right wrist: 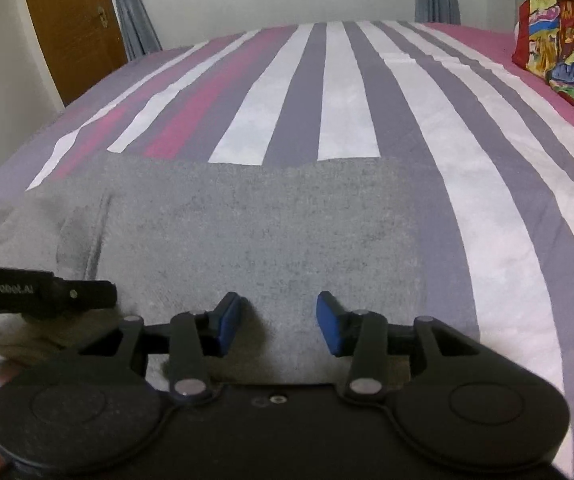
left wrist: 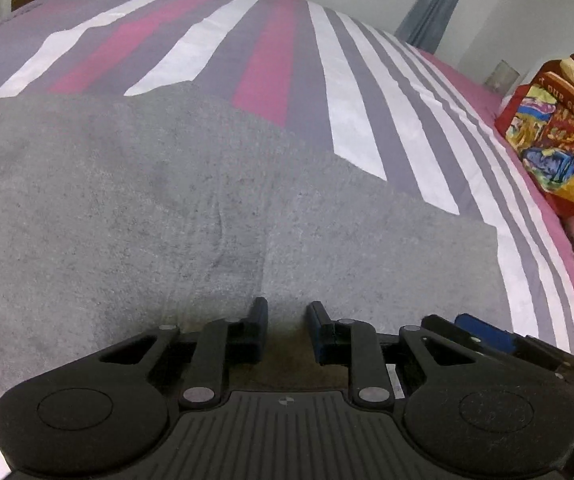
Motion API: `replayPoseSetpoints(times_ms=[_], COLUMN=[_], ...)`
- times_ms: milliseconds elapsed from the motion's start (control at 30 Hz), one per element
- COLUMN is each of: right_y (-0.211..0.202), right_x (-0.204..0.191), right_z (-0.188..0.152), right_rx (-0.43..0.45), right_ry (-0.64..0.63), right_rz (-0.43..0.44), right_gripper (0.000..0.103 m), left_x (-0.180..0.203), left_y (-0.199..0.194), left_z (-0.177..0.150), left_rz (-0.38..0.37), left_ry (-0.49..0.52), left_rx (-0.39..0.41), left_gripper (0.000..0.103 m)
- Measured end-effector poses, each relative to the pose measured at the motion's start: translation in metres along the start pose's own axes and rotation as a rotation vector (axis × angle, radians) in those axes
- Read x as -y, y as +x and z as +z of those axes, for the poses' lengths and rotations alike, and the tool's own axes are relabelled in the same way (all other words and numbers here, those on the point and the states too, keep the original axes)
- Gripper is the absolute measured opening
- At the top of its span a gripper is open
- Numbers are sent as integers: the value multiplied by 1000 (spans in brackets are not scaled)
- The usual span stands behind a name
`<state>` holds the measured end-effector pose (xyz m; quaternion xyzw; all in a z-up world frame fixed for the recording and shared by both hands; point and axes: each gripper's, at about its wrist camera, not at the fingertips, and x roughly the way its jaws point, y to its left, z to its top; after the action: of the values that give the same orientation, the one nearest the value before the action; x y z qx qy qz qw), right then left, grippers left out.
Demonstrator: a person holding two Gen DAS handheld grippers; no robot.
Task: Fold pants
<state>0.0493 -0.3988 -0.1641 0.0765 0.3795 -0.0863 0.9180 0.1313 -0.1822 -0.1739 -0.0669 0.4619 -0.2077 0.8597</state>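
Observation:
Grey pants (left wrist: 147, 208) lie folded flat across the striped bed cover (left wrist: 351, 92); in the right wrist view the grey pants (right wrist: 255, 224) form a broad rectangle. My left gripper (left wrist: 287, 314) is at their near edge, jaws narrowly apart with a shadowed fold of the cloth filling the gap, so it is shut on that edge. The left gripper (right wrist: 99, 294) also shows from the side in the right wrist view. My right gripper (right wrist: 279, 320) hovers low over the near edge, open, its blue pads (right wrist: 229, 322) wide apart and clear of the cloth. Its blue finger (left wrist: 483, 330) sits just right of my left one.
A colourful printed pillow (left wrist: 559, 128) rests at the right edge of the bed, also seen as the pillow (right wrist: 563, 40) far right. A wooden door (right wrist: 71, 28) and grey curtains (right wrist: 131, 12) stand beyond the bed's far left corner.

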Motion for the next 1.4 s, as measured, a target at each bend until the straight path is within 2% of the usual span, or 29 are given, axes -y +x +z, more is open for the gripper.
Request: replayPoseSetpoints(times_ms=[367,533,700,800,967,1267,1400], right_y=[-15,-22,-27,-28,-32,-19,-10], right_x=[-8,-10,-14,-17,-36,-73,-84], right_z=[-11,-16,-19,-14,-8,2,-2], right_rx=[-3,-13,-20,-34,-17,-21,-30], right_ry=[-23,-22,-35,-35,-32,-79,-105], right_rz=[-21,-30,-41,-55,-31,23,14], right_gripper=[44,44,44,44,44,46,51], left_x=[7,8,2,-3,0,-74,-117], left_y=[-8,-16,-25,-32,-53,-93,-104], left_z=[-6,-13,-19,-21,-25,-22,-24], left_rz=[22,26,-1,-18,1,103,152], left_ry=[65,70,53,36,88,-72,-159], left_rx=[-8,-4,0,13,62,117,116], left_gripper=[24,24,24,24,24,24,24])
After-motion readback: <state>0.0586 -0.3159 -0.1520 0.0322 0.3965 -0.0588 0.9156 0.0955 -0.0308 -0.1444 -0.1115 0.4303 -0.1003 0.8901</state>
